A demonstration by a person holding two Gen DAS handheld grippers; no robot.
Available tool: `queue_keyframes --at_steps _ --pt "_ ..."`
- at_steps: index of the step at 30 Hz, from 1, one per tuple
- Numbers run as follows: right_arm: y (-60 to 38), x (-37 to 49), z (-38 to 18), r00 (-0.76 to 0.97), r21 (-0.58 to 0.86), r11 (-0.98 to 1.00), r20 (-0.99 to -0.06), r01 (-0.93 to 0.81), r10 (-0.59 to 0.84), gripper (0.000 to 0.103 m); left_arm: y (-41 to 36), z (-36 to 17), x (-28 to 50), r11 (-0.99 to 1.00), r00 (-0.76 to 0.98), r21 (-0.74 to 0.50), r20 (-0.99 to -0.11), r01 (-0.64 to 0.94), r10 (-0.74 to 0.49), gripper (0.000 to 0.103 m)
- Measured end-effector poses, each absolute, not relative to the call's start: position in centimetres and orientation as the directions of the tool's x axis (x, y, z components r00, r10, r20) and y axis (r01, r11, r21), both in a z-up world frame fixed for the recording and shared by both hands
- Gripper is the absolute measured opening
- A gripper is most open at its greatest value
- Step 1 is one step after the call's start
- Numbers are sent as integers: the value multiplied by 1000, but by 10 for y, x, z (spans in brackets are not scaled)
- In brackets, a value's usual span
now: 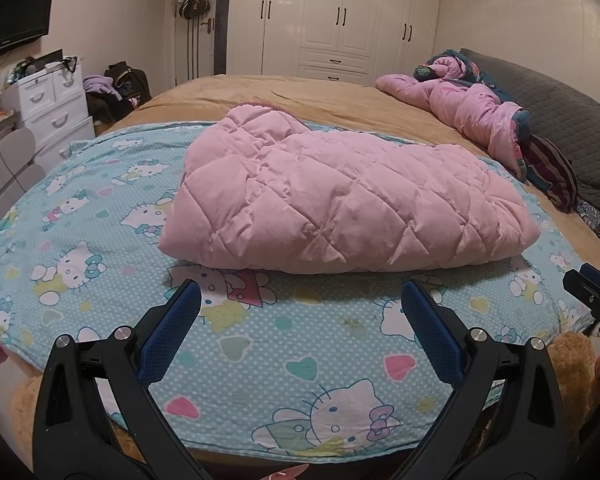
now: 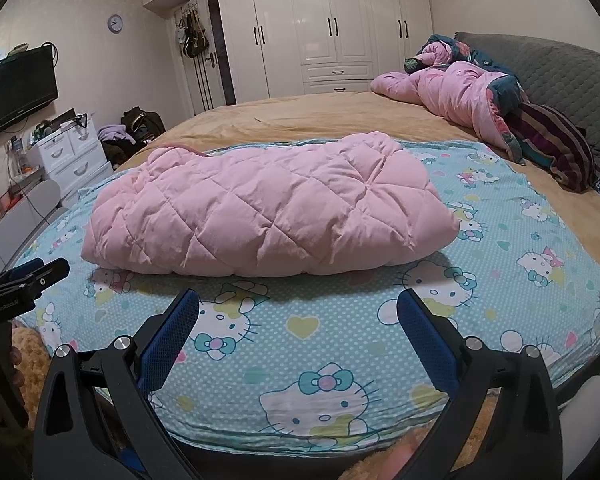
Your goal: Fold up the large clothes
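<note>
A pink quilted garment [image 1: 340, 200] [image 2: 268, 208] lies folded into a thick bundle on a light-blue cartoon-cat sheet [image 1: 100, 208] [image 2: 512, 232] spread over the bed. My left gripper [image 1: 300, 296] hovers open over the sheet just short of the bundle's near edge, nothing between its blue pads. My right gripper [image 2: 298, 300] is open too, also a little back from the bundle's near edge, holding nothing. The right gripper's tip [image 1: 592, 292] shows at the right edge of the left wrist view; the left gripper's tip [image 2: 32, 276] shows at the left edge of the right wrist view.
A tan bedspread [image 1: 320, 96] covers the bed beyond the sheet. A crumpled pink duvet [image 1: 472, 112] [image 2: 460, 96] and striped pillow [image 2: 552, 140] lie by the grey headboard [image 2: 560, 68]. White drawers [image 1: 56, 108], a wall TV [image 2: 16, 88] and wardrobes [image 2: 332, 28] stand behind.
</note>
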State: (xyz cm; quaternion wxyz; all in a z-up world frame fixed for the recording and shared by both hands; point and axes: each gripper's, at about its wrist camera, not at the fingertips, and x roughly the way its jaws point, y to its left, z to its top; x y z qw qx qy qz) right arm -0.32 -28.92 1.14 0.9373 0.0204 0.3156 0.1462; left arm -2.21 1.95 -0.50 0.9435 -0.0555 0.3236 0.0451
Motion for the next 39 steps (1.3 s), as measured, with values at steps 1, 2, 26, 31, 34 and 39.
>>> queue_keyframes --at_steps 1,2,26,31,34,39 --pt "-289 -3 11 758 130 957 -586 -261 286 99 20 -5 -22 990 786 -76 -616 -120 48 94" --pt "-289 -3 12 758 128 957 -586 -261 286 99 20 -5 -22 990 786 -76 -616 -120 48 94" --pt "-300 -12 10 757 131 968 -605 -212 247 99 30 -11 -23 985 761 -109 -648 -130 29 94" --pt "-353 -21 -2 767 162 986 -628 -34 130 99 67 -23 -21 970 735 -175 -678 -171 7 94" --pt "-414 -26 -16 750 178 970 -662 168 -9 99 121 -24 -14 939 708 -149 -696 -311 124 94" --pt "-574 -54 -61 543 72 758 -742 648 -394 99 258 -20 1 807 622 -135 -713 -575 324 94"
